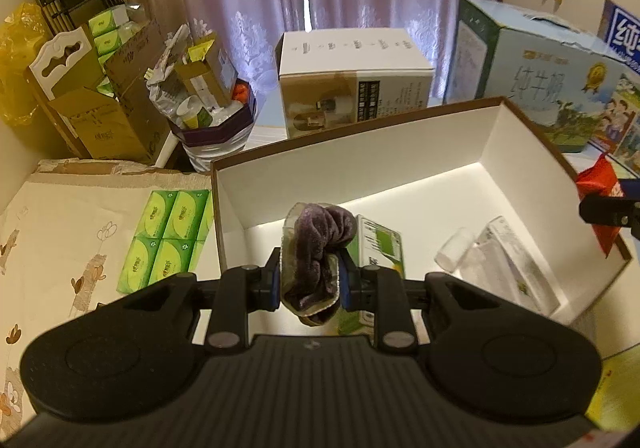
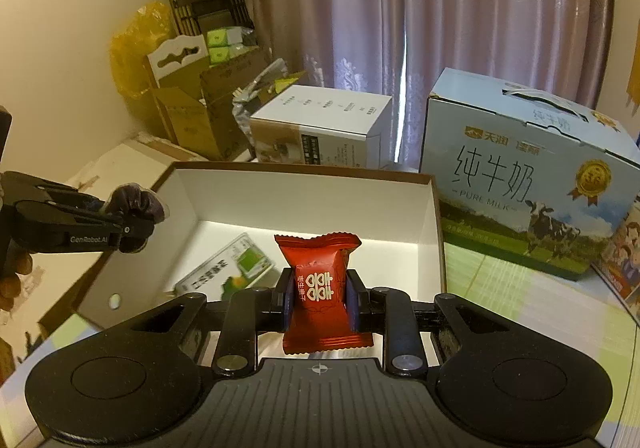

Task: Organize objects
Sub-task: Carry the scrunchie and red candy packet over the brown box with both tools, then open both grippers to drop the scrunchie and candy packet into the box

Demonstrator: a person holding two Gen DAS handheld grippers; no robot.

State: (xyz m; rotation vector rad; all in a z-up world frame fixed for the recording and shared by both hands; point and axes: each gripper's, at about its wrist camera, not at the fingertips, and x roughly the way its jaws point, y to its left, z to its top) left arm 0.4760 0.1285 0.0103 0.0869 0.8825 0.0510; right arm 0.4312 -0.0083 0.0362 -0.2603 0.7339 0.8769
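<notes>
The white open box point(image 1: 492, 136) sits on the table with its brown-edged rim facing up; inside it lie a green-and-white packet point(image 1: 380, 244) near the middle and a clear plastic packet point(image 1: 504, 260) with a small white bottle point(image 1: 454, 248) towards the right side. The left gripper point(image 1: 310, 278) hangs over the near edge of the box, its jaws clenched on a purple plush item in a clear wrapper point(image 1: 316, 256), which stands upright between the blue pads; in the right wrist view the same gripper point(image 2: 134, 228) shows at the box's left wall, the purple bundle point(image 2: 136, 202) sticking out of it. The right gripper point(image 2: 318, 302) hovers over the box's near edge too, jaws gripping a red candy packet point(image 2: 320, 288) printed with white characters. Beyond the box stand a white carton point(image 2: 320, 120) and a blue milk carton point(image 2: 520, 176); green tissue packs point(image 1: 168, 236) lie left of the box on a patterned cloth point(image 1: 60, 240); curtains point(image 2: 440, 8) hang behind.
</notes>
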